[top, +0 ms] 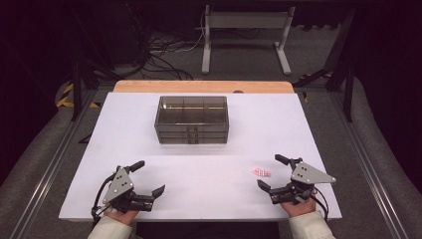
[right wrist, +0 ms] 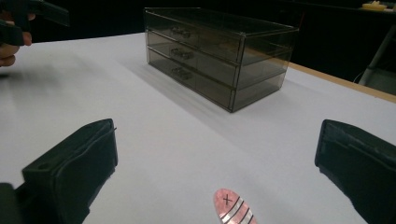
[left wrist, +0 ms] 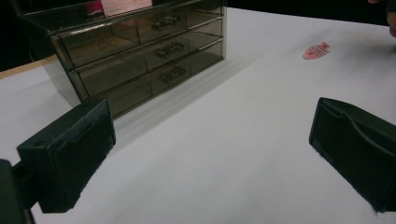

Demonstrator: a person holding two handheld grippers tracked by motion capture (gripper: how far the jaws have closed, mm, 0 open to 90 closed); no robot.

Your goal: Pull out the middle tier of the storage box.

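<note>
Pink and white stripes on a tiny fish-shaped piece (top: pixel 261 172), that's what I'm going after here. It's lying flat on the white table (top: pixel 209 194), just ahead of my right gripper (top: pixel 275 172) and slightly toward the middle, well apart from the smoky clear drawer box (top: pixel 192 119) sitting farther back at the centre. In the right gripper view the fish (right wrist: pixel 232 207) is low between the jaws, which stand wide apart with nothing in them. My left gripper (top: pixel 150 176) is the same story, spread wide and empty, parked over bare table on the other side. My guess is this thing weighs basically nothing and is thin and fairly stiff, maybe rubbery, can't tell from here. Being so flat, it'll probably skate on the smooth tabletop if I nudge it with one pad first. I'd come down straight over it and pinch across the narrow body, edge to edge, not lengthwise. All three drawers look closed, so one of them likely needs pulling by its little front handle.
</note>
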